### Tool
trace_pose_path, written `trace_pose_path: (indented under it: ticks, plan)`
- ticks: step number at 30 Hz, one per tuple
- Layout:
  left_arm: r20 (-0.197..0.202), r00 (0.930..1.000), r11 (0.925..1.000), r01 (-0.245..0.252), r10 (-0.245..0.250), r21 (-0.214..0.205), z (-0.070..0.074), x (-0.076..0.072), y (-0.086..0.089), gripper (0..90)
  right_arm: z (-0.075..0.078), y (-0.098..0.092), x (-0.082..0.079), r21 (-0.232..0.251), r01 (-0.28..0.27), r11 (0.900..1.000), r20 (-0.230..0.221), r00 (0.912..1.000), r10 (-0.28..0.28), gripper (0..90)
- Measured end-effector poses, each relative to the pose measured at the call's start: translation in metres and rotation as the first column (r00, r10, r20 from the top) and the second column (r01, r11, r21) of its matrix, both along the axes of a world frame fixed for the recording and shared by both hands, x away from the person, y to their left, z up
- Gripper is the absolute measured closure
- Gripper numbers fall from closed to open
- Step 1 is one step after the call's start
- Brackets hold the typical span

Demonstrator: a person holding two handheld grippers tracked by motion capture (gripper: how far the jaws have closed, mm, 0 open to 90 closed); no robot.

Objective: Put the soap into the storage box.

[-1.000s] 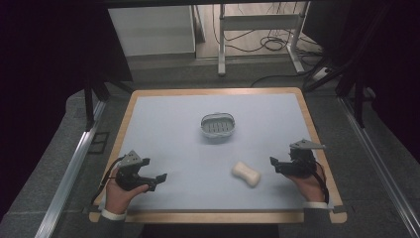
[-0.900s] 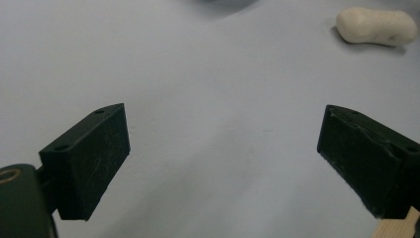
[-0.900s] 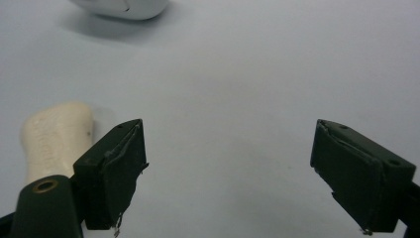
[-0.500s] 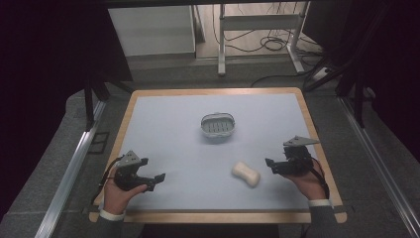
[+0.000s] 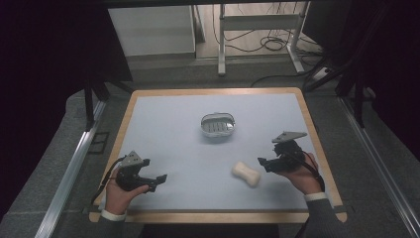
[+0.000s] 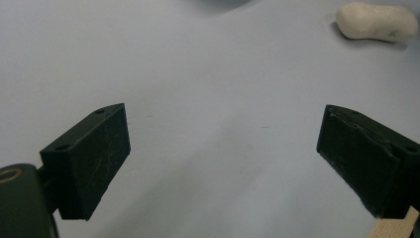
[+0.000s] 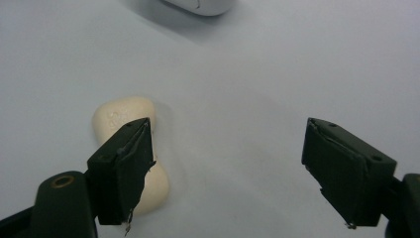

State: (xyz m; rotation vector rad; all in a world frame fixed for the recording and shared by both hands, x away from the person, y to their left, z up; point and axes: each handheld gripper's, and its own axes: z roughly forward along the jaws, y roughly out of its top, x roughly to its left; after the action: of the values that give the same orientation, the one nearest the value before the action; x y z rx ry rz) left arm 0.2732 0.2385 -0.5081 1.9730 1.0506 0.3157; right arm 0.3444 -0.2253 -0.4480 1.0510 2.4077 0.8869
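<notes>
We see a cream soap bar (image 5: 246, 173) lying on the pale blue table (image 5: 168, 129), a little in front of a small soap dish (image 5: 217, 125). Our right gripper (image 5: 264, 162) is wide open just beside the soap. Our left gripper (image 5: 157, 179) is wide open too, far from it.

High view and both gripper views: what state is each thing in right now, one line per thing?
Soap: lying flat on the mat, free, beside the right tongs' jaw.
Dish: upright on the mat, nothing in it, apart from the soap.
Left tongs: open, holding nothing, low over the mat.
Right tongs: open, holding nothing, close to the soap.
Mat: flat on the table.
</notes>
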Motion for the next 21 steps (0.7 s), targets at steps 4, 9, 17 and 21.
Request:
trace_pose_path:
  ticks: [4,9,17,21]
  plan:
    - [0.000,1.0000,1.0000,0.000,0.000,0.000,0.000,0.000,0.000,6.8,0.000,0.008,0.001,-0.011,-0.038,0.9992,-0.036,0.9987,0.037,22.5]
    - [-0.001,1.0000,1.0000,0.006,-0.006,0.005,-0.001,0.001,0.000,6.8,-0.001,0.015,0.002,-0.026,-0.057,0.9980,-0.067,0.9962,0.055,23.1]
    - [-0.003,0.9999,0.9999,0.010,-0.010,0.009,-0.002,0.001,-0.002,6.8,-0.005,0.030,0.001,-0.059,-0.108,0.9924,-0.124,0.9872,0.100,24.8]
    - [-0.006,0.9999,0.9999,0.009,-0.009,0.005,-0.002,0.001,-0.003,6.7,-0.009,0.039,-0.001,-0.085,-0.135,0.9872,-0.155,0.9805,0.121,25.2]
